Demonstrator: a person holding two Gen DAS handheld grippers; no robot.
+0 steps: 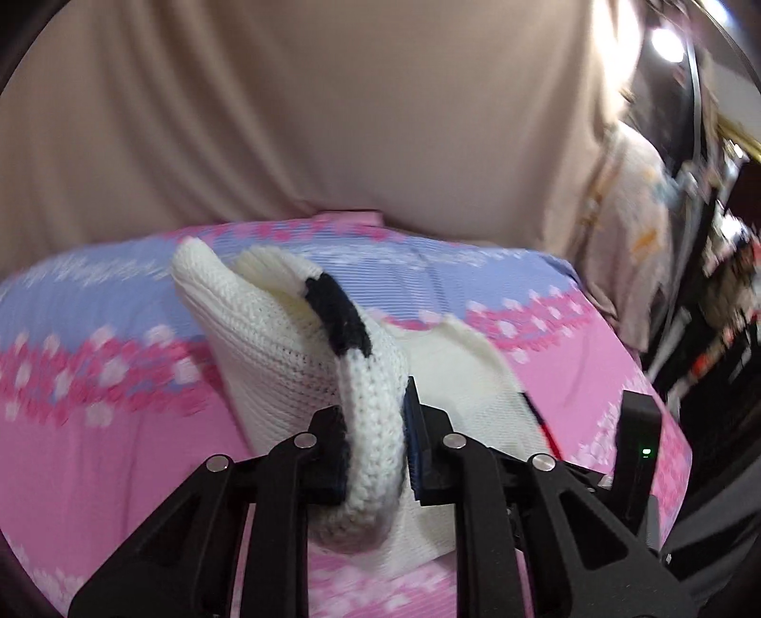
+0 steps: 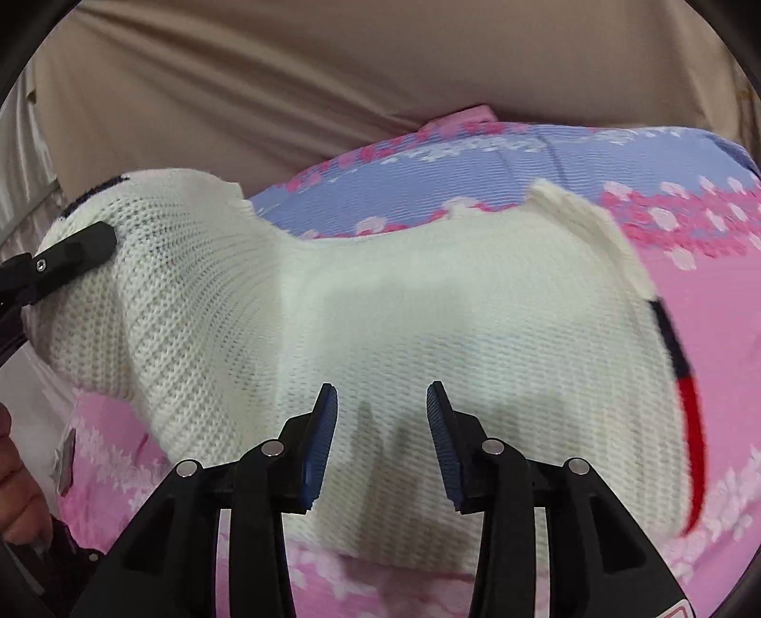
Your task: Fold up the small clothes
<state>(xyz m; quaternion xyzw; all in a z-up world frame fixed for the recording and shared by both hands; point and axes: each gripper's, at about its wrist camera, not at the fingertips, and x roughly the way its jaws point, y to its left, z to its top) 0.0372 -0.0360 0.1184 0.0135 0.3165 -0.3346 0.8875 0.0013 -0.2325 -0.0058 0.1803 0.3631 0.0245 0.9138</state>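
a pink and lavender floral bedsheet covers the work surface, also seen from the right wrist. behind it hangs a beige draped cloth. right of that cloth: a pale patterned fabric, dark blurred clutter, a bright lamp.

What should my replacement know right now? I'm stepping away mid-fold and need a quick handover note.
Left hand-held gripper: shut on the white knit sweater's edge, holding that side lifted.
Right hand-held gripper: open, above the sweater's middle, gripping nothing.
The sweater lies spread on the pink and blue floral sheet, with the red and navy trim at its right edge.
Done: one side picked up.
Left: lay the lifted side across, then finish the fold.
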